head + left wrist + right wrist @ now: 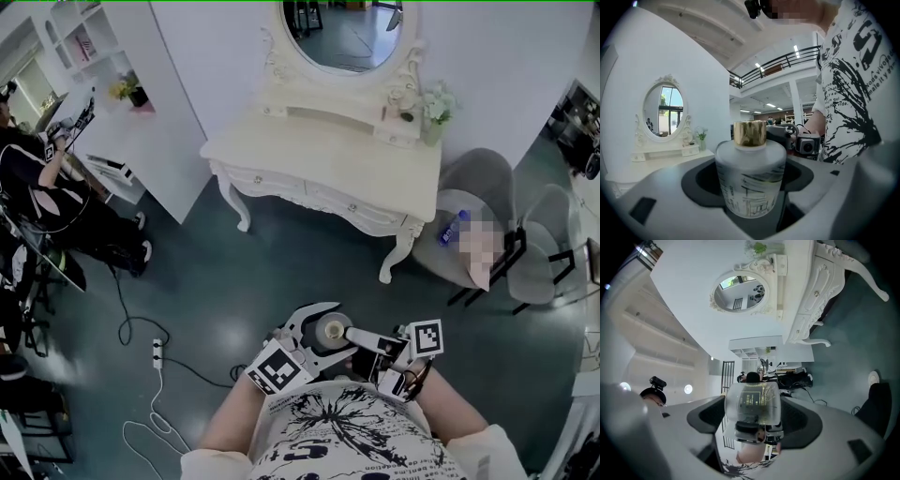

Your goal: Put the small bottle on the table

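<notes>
Your left gripper (751, 182) has its fingers closed narrowly on the sides of the small bottle (750, 176), frosted glass under a gold cap (750, 133). The fingers of your right gripper (753, 409) close on the same bottle from its base end. The bottle hangs in the air just in front of your printed shirt (347, 427), well apart from the white desk (281, 141).

Oval mirror (342, 33), grey chairs (480, 176), power strip (157, 352), cable (125, 323).
</notes>
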